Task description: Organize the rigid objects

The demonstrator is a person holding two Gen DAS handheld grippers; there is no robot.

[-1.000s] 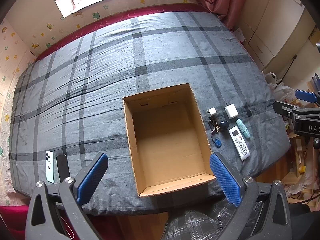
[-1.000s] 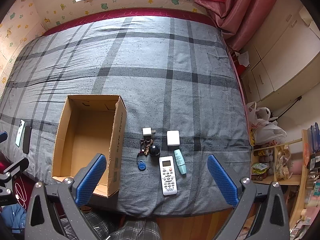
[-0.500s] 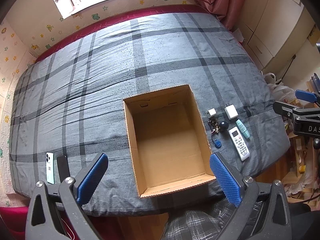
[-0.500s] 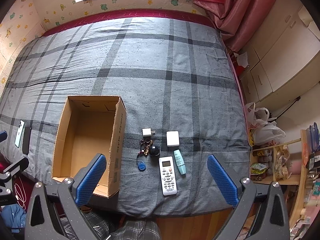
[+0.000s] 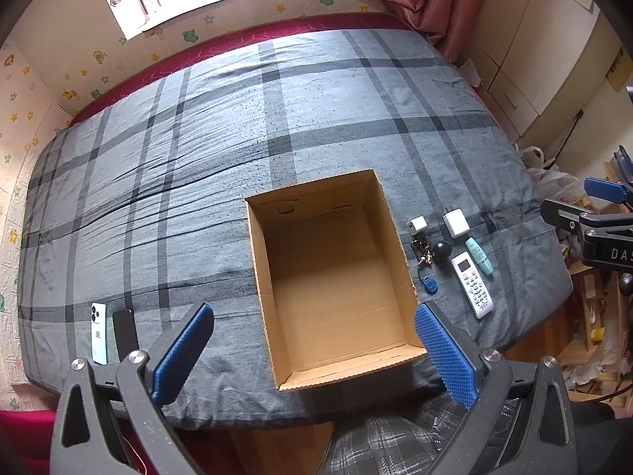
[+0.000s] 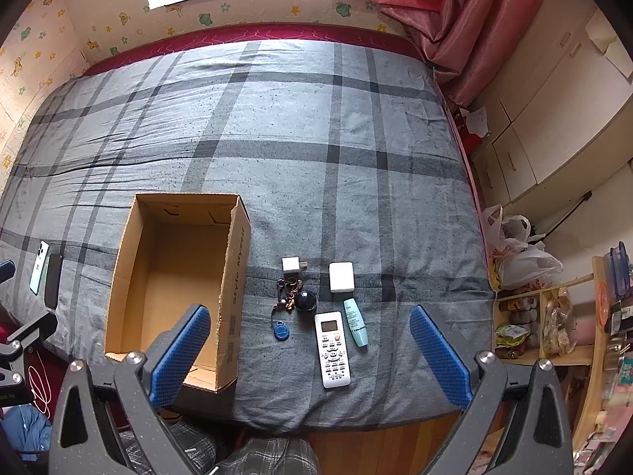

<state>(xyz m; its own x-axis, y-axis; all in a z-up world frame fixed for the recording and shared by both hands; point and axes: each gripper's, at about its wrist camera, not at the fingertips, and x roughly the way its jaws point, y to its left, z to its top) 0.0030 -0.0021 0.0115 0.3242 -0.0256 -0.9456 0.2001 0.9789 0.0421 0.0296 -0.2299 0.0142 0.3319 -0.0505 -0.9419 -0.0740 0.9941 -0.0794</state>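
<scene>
Left gripper (image 5: 314,350) hangs high, jaws spread wide, blue pads (image 5: 184,352) angled outward, nothing between them. Right gripper (image 6: 310,352) sits at much the same height, jaws just as wide, pads (image 6: 439,356) bare. From the left wrist view the right one pokes in at the far right edge, level, well apart from its partner. Both point down and forward.

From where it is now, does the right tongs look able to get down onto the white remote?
Probably yes. The right tongs hang open above the bed edge, and the white remote lies flat below them with nothing over it. The teal tube lies close beside it, so one finger may nudge that.
</scene>
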